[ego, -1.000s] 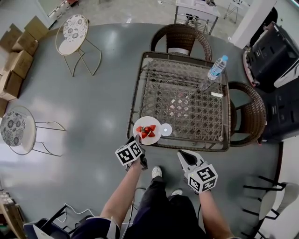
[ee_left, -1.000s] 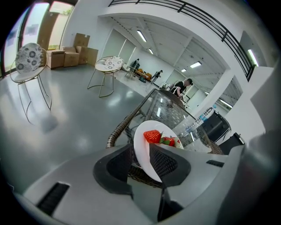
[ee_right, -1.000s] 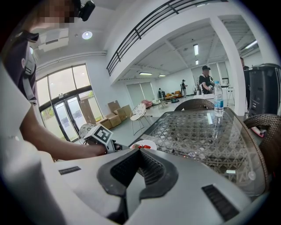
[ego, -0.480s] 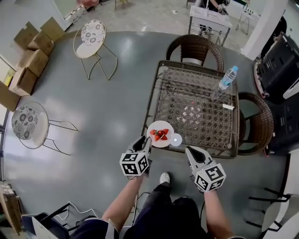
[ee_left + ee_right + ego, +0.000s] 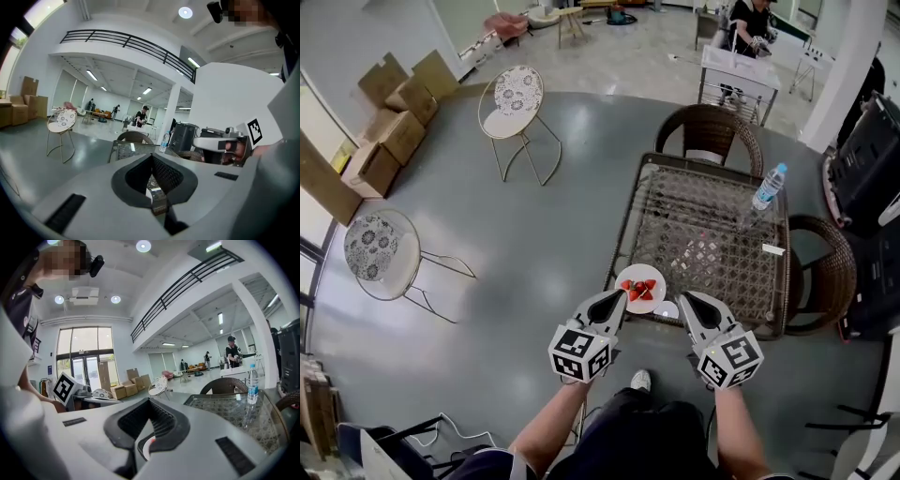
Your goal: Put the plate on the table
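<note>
A white plate (image 5: 639, 286) with cut strawberries rests on the glass-topped wicker table (image 5: 712, 246), close to its near left corner. My left gripper (image 5: 617, 299) is held above the floor just short of the plate's near-left rim, shut with nothing in it. My right gripper (image 5: 686, 300) hovers by the table's near edge, also shut and empty. In the right gripper view, a sliver of the plate (image 5: 146, 448) shows through the gap below the right gripper (image 5: 150, 401). The left gripper (image 5: 152, 157) points across the table (image 5: 123, 149).
A small white disc (image 5: 667, 309) lies right of the plate. A water bottle (image 5: 769, 187) stands at the table's far right corner, with a small white item (image 5: 772, 249) nearby. Wicker chairs (image 5: 710, 131) flank the far and right sides. Two round metal chairs (image 5: 517, 103) and cardboard boxes (image 5: 394, 122) stand to the left.
Both grippers have risen closer to the head camera, and the view has shifted. The right gripper has come forward to the table's near edge. The plate has stayed put on the table.
</note>
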Demonstrator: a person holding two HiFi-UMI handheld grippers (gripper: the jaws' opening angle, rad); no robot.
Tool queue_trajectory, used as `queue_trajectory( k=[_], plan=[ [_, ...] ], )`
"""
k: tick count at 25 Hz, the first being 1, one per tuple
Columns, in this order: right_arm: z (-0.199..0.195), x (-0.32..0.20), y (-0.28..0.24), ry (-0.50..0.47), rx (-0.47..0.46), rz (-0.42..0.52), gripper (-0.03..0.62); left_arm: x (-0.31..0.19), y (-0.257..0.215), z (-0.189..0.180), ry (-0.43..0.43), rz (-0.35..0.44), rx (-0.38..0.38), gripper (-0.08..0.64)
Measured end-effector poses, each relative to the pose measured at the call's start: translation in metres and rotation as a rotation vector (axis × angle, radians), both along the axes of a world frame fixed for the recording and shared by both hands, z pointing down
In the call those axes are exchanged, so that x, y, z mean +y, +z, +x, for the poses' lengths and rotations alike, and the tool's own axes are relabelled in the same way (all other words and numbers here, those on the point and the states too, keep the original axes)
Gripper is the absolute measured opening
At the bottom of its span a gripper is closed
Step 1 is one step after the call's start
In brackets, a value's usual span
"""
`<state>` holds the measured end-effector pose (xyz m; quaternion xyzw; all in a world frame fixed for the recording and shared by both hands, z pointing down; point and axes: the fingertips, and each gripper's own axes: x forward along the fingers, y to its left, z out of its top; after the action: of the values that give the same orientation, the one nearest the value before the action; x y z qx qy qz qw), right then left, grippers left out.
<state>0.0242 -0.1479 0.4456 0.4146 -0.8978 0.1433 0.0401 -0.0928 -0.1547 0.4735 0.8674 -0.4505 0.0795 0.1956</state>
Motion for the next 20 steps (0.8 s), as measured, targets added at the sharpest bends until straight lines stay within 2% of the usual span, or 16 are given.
queue_trajectory(
  k=[8,20],
  plan=[
    [-0.019,-0.003,-0.034,-0.032,0.002,0.085,0.005,0.013,-0.042,0.02,0.082,0.053,0.059,0.008],
    [-0.024,-0.002,-0.047,-0.044,0.014,0.107,0.005,0.016,-0.059,0.027,0.101,0.076,0.081,0.008]
  ],
)
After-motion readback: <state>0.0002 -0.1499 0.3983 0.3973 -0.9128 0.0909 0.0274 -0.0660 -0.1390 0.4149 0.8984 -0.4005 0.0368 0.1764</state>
